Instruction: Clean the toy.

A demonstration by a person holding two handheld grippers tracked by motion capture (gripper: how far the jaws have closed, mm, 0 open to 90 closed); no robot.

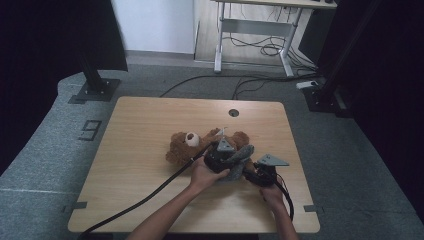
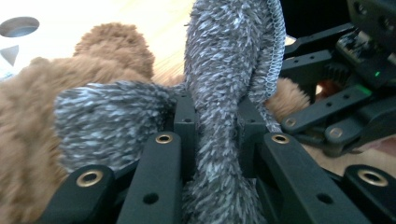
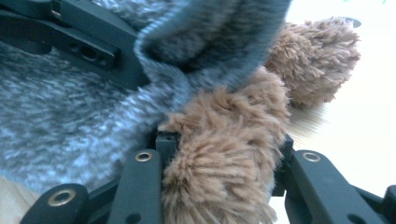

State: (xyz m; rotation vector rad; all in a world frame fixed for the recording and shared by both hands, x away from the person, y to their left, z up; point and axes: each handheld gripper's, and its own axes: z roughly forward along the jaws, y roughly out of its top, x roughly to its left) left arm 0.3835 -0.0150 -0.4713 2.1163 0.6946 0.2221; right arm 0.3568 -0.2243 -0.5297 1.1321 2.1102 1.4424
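Note:
A brown teddy bear (image 1: 186,146) lies on the wooden table (image 1: 140,130), its head to the left. A fuzzy grey knitted garment (image 1: 239,159) covers its lower body. My left gripper (image 1: 220,156) is shut on a bunched fold of that grey garment (image 2: 219,116), which runs up between its jaws. My right gripper (image 1: 261,175) sits at the bear's right end, shut on a brown furry limb of the bear (image 3: 224,163). The grey garment (image 3: 70,126) hangs over that limb, its ribbed hem just above. The other gripper (image 2: 345,102) stands close by in the left gripper view.
A round cable hole (image 1: 233,112) sits near the table's far edge. A black cable (image 1: 150,195) trails from my left gripper across the table to the front left. Black stands (image 1: 95,80) and a desk frame (image 1: 250,35) stand on the floor beyond.

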